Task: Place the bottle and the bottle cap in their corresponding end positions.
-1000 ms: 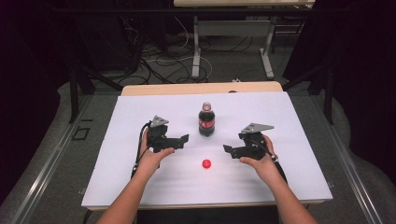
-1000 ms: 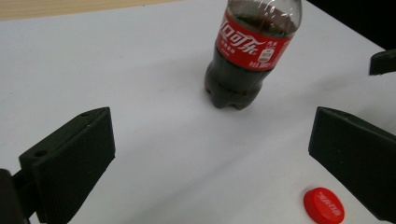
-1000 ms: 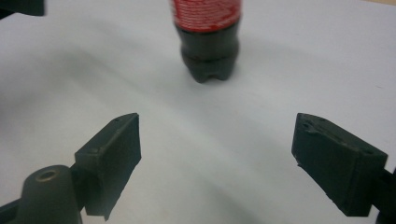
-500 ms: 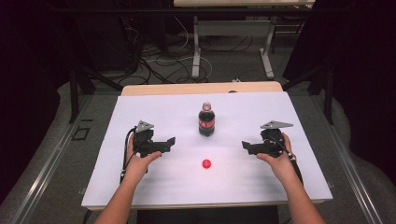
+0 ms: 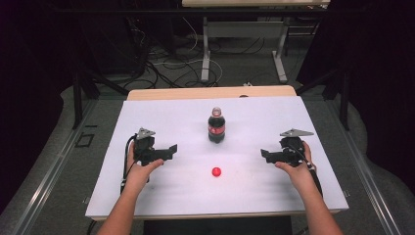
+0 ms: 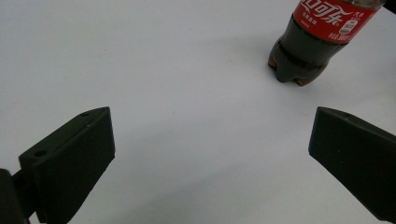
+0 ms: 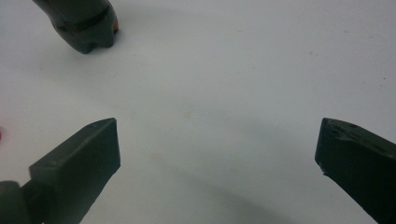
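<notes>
L gripper (image 5: 172, 148): held in the person's L hand (image 5: 139, 169) over the white table top (image 5: 161, 200), L of centre. Jaws point toward table middle. In the left gripper view (image 6: 212, 140) jaws stand wide apart, nothing btwn them, only bare white surface. Grey three-cornered plate on top, cable loops down by the wrist.

R gripper (image 5: 264, 154): held in R hand (image 5: 296, 166), R of centre, jaws pointing inward toward the L one. In the right gripper view (image 7: 217, 147) jaws spread wide, nothing btwn them; they have just been opening. No contact w/ any item.

Cola bottle (image 5: 217, 126): upright, mid-table, further from the person than both grippers and roughly btwn them. Red label w/ white script, dark liquid, no cap on the neck as far as can be made out. In the left gripper view its base (image 6: 299, 65) sits upper R, well apart from the jaws. In the right gripper view its base (image 7: 86, 28) sits upper L, also well clear.

Red cap (image 5: 216, 172): lies on the table top nearer the person than the bottle, approx. in line w/ it, apart from it. Btwn the two grippers, touching neither.

Surroundings: wooden table edge (image 5: 210, 92) beyond the white top; cables (image 5: 161, 63) on the floor behind; legs of a second table (image 5: 205, 54) at the back.
</notes>
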Demonstrator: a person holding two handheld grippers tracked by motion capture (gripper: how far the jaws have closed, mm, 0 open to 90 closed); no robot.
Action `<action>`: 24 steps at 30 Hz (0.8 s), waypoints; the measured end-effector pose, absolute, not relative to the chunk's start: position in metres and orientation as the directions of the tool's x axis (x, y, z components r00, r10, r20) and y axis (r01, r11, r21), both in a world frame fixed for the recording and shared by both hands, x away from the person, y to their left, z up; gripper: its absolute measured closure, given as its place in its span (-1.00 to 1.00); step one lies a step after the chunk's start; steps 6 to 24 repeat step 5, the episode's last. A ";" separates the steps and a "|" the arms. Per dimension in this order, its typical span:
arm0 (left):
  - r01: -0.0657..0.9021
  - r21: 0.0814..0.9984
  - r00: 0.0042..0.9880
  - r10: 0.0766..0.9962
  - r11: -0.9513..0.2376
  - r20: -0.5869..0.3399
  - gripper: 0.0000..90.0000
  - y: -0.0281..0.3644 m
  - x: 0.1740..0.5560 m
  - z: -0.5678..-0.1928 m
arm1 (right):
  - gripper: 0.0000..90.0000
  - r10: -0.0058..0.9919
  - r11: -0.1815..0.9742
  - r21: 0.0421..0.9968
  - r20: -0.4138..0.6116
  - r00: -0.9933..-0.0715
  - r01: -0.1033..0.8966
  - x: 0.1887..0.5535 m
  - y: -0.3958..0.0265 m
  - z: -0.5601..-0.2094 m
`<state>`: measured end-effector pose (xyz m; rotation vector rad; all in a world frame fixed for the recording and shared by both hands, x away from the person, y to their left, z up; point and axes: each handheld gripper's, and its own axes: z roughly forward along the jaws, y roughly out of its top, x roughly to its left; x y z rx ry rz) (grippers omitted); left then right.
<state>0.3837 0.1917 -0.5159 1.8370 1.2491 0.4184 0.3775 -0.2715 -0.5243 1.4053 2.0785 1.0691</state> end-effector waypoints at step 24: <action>0.599 0.789 0.442 0.879 -0.139 -0.181 -0.99 0.194 0.384 -0.516 | -1.00 0.910 0.200 0.781 0.077 -0.408 0.592 0.377 -0.270 -0.523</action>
